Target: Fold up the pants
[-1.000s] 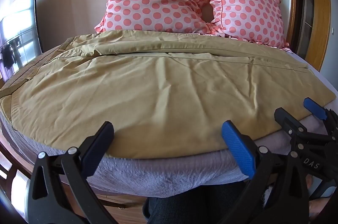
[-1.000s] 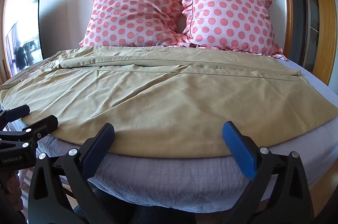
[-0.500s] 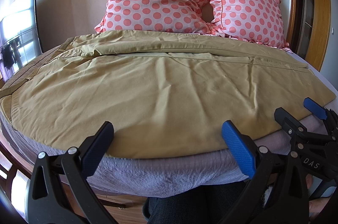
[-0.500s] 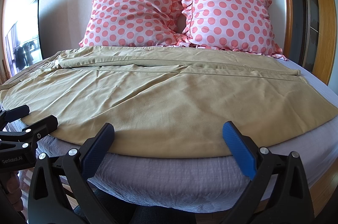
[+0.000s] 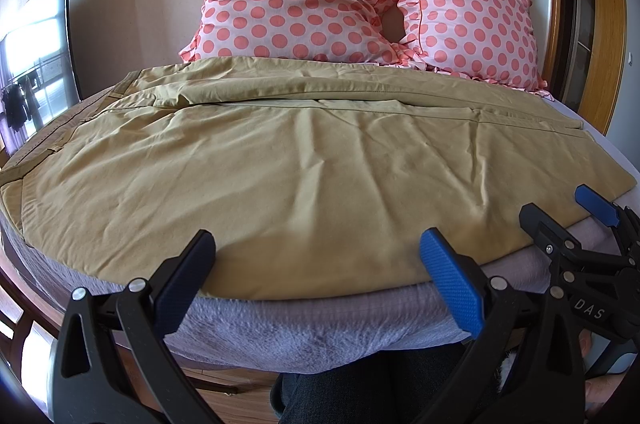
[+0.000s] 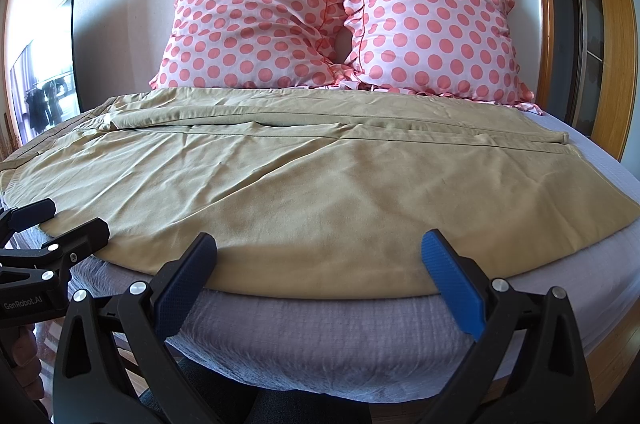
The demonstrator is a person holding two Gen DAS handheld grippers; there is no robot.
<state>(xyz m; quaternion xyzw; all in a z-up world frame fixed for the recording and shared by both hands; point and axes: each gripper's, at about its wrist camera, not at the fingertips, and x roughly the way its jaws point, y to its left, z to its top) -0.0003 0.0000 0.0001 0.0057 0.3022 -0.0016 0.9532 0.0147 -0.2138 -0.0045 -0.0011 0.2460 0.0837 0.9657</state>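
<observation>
Tan, lightweight woven pants (image 5: pixel 304 176) are laid flat across the bed's lavender textured bedspread (image 5: pixel 304 336), waistband toward the left edge, leg hems toward the right, the near leg edge lying just inside the mattress edge. Two pink polka-dot ruffled pillows (image 6: pixel 340 24) are propped against the wall behind.

The left gripper (image 5: pixel 316 272) is held wide apart, nothing between its fingers, poised just short of the near fabric edge. The right gripper (image 6: pixel 320 272) is likewise spread wide and empty at the same edge, further toward the hems.

No fold is judged started yet.

Risks noted:
- Bedspread could be pinched along with the thin cloth, since the two lie in contact.
- Only the top layer may be caught, leaving the under layer behind.
- Uneven lifting between the two grips would likely skew the fold line.
- Existing wrinkles could be trapped inside the fold.
</observation>
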